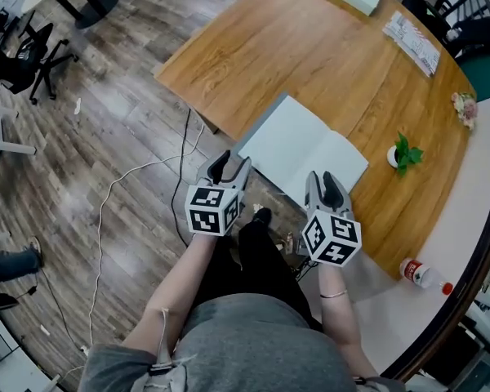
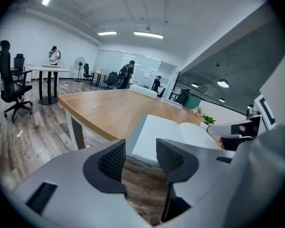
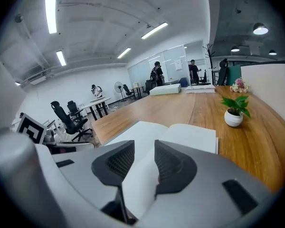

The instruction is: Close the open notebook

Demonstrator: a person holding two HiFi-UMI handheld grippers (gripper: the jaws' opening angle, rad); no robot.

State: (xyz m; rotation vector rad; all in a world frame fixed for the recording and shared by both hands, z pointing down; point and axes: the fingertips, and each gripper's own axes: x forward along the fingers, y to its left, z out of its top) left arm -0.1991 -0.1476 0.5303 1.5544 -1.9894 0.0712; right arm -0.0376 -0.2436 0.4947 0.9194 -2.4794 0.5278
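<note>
Two claws sit at the near side of the open notebook (image 1: 298, 147), neither gripping anything

- Notebook: lies flat with blank white pages up on the wooden surface (image 1: 261, 47), close to the edge nearest the person. Its near-left corner appears to overhang that edge slightly
- Left claw (image 2: 141, 152): jaws apart, with only floor showing in the gap. The left page starts just beyond the tips
- Right claw (image 3: 144, 152): jaws apart, with the white of the right page filling the gap. The pads do not look pressed on it. Cannot tell whether a leaf stands between them or the page simply lies below
- Small potted plant (image 1: 403, 153): stands near the right page's outer edge, apart from it

Step, as I judge it: the approach, with both claws lined up on the near edge and the closing fold not yet begun

Next move likely calls for one claw to work a jaw under the outer edge of one half and pinch it. It would then lift that half and swing it over the spine onto the other. The second claw could steady the resting half so the book does not slide off the edge
</note>
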